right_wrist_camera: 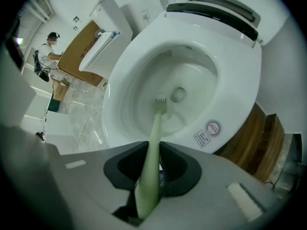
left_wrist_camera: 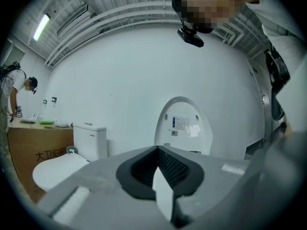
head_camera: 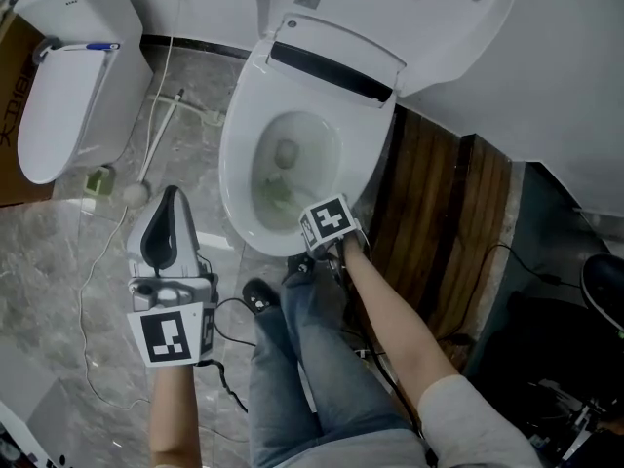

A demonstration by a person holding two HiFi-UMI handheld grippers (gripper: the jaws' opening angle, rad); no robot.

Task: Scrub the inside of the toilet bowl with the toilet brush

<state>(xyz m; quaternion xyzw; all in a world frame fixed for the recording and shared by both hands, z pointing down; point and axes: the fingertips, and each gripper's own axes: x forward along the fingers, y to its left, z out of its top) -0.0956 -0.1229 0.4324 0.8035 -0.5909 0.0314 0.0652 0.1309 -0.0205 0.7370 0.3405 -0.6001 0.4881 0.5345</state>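
r. gripper [head_camera: 320, 224] at the front rim of the toilet bowl [head_camera: 237, 154], jaws clamped on the pale green handle of the toilet brush [right_wrist_camera: 155, 128]. the handle's long axis runs straight out from the jaws, forward and down into the bowl. the bristle head [right_wrist_camera: 160, 103] lies just short of the drain opening [right_wrist_camera: 178, 94], over the lower wall. whether the bristles touch the porcelain can't be told.

judgement: scrubbing step is in hand. the next stroke turns on pushing the head along that axis and swinging it sideways round the wall.

l. gripper [head_camera: 172, 203] is held well apart from the bowl, over the marble floor [head_camera: 58, 252] at the person's left, facing the raised lid [left_wrist_camera: 182, 123]. its jaws are together w/ nothing between them. r. is the only gripper within reach of the task.

hard to read:
- in head view the marker cube [head_camera: 328, 218] covers the r. jaws, and the brush shows only as a greenish smear in the bowl.
- the under-rim area is hidden in all views.
- the handle's rear end is cut off at the lower edge of the r. gripper view.
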